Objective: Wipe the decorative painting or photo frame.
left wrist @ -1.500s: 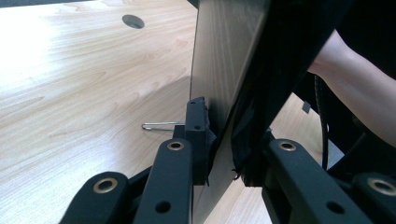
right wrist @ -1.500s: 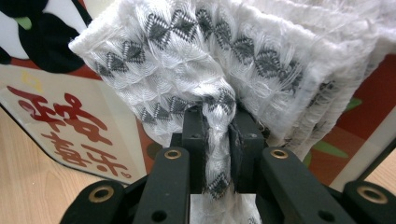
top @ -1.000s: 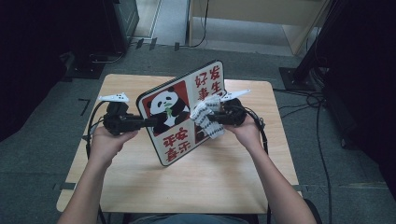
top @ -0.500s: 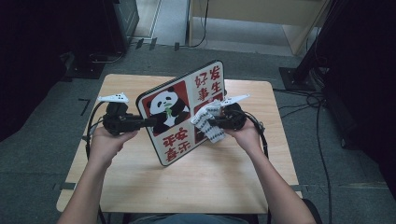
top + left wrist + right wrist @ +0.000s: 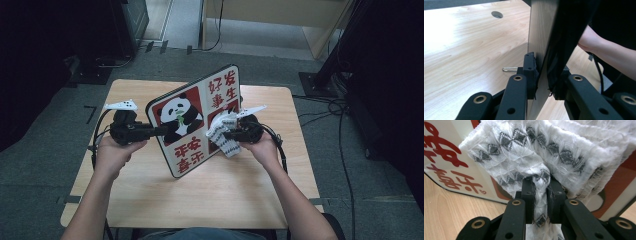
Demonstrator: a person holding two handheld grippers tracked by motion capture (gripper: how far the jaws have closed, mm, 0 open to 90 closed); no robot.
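A flat board (image 5: 192,117) printed with a panda and red characters stands tilted on edge over the wooden table (image 5: 150,195). My left gripper (image 5: 159,131) is shut on its left edge; in the left gripper view the jaws clamp the board's thin edge (image 5: 541,50). My right gripper (image 5: 226,134) is shut on a white cloth with grey diamond patterns (image 5: 224,135), pressed against the board's right half. In the right gripper view the cloth (image 5: 544,155) bunches up between the jaws, with the board's printed face (image 5: 446,162) behind it.
A round cable hole (image 5: 497,14) lies in the tabletop beyond the board, and a small metal pin (image 5: 509,69) lies near my left jaws. Cables trail from both grippers. Dark stands and a wooden cabinet (image 5: 280,15) sit on the floor behind the table.
My right gripper has slid the cloth a little lower down the board's face. The left gripper and the board have stayed in place.
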